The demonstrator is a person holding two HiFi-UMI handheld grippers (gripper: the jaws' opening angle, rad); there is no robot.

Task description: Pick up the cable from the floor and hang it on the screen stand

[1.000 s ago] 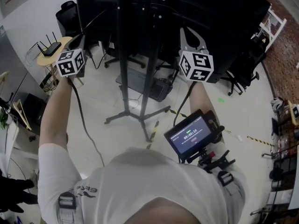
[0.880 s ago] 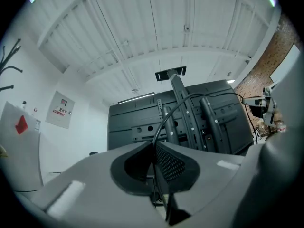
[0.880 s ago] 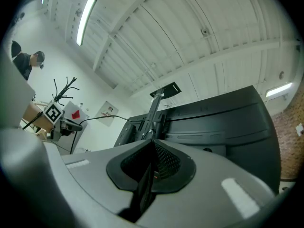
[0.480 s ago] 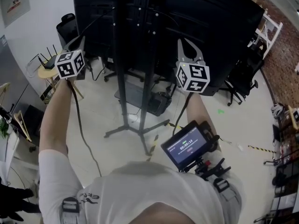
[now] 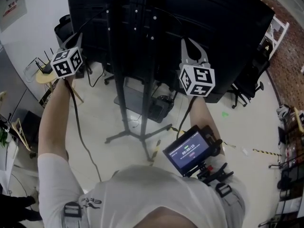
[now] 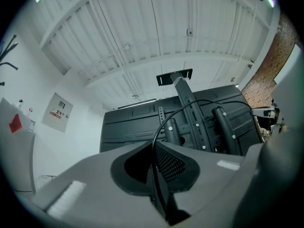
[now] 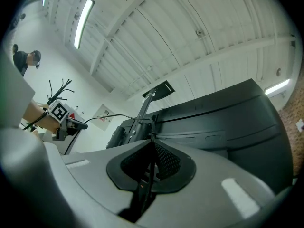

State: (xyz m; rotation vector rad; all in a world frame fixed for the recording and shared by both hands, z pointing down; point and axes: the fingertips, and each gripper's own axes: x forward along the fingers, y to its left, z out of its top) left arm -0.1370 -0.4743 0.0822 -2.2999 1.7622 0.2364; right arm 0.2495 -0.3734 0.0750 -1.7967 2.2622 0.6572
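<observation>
Left gripper at ten o'clock and right gripper at one o'clock each clench the cable, with the stand at twelve.

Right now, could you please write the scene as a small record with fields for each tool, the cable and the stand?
left tool: shut on the cable, raised by the screen's back
right tool: shut on the same cable, raised near the stand
cable: thin, black, runs between the tools, parts hang below them
screen stand: black upright poles, legs on the floor
screen: large, black, back side visible
contact of cable and stand: cannot tell
</observation>
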